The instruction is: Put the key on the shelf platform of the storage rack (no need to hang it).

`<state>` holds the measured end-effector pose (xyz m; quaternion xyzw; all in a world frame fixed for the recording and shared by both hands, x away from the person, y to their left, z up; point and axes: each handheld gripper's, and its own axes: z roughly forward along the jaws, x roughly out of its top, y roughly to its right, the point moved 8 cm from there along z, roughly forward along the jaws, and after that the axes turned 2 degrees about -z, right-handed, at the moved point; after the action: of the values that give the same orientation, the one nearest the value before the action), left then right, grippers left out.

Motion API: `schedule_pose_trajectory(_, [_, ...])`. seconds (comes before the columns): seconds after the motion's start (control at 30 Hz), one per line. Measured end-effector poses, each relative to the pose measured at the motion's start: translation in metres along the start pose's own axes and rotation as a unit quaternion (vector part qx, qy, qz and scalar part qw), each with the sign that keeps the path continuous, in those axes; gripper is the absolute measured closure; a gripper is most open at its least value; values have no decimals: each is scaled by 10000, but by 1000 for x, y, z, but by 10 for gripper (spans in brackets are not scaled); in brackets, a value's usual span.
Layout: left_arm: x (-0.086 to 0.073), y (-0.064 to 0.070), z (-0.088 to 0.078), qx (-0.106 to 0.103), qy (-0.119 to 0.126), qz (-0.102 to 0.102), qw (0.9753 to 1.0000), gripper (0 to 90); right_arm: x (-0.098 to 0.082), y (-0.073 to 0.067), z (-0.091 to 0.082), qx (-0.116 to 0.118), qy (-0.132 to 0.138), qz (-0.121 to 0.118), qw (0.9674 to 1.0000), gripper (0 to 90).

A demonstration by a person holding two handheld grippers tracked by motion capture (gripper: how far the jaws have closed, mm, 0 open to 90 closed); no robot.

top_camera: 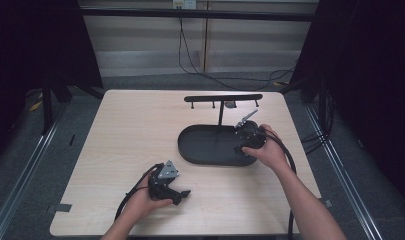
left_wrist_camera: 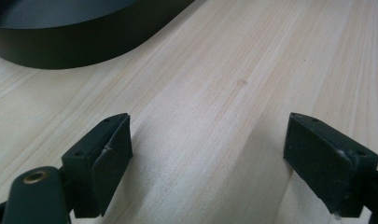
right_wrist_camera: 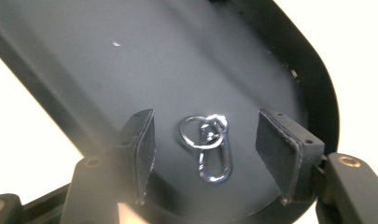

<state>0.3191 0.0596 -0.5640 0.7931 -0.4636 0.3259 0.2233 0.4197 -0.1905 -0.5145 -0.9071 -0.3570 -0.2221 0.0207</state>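
Note:
A silver key ring with a snap clip point(right_wrist_camera: 210, 144) lies flat on the floor of a black oval tray point(right_wrist_camera: 130, 56), near its rounded end. My right gripper point(right_wrist_camera: 207, 130) hangs over it, open, one pad on each side of the clip and neither touching it. In the high view the right gripper point(top_camera: 244, 144) is over the right end of the tray point(top_camera: 190, 150). My left gripper point(top_camera: 182, 194) rests low over the bare wood at the front of the table. In its own view the left gripper point(left_wrist_camera: 207, 135) is open with nothing between its pads.
A thin post rises from the tray's far side and carries a black bar with hooks point(top_camera: 222, 98); a small grey item hangs near its middle. The tray wall point(left_wrist_camera: 84, 46) lies ahead of the left gripper. Cables trail from both grippers toward the table's front edge.

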Motion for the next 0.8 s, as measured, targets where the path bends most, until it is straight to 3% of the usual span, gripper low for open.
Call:
schedule_pose_trajectory(0.33, [0, 0, 0, 11, -3, 4, 10000, 150, -8, -15, -12, 431, 81, 110, 9990, 274])
schedule_pose_trajectory(0.8, [0, 0, 0, 10, -2, 4, 10000, 150, -17, -32, -22, 625, 38, -67, 9980, 252])
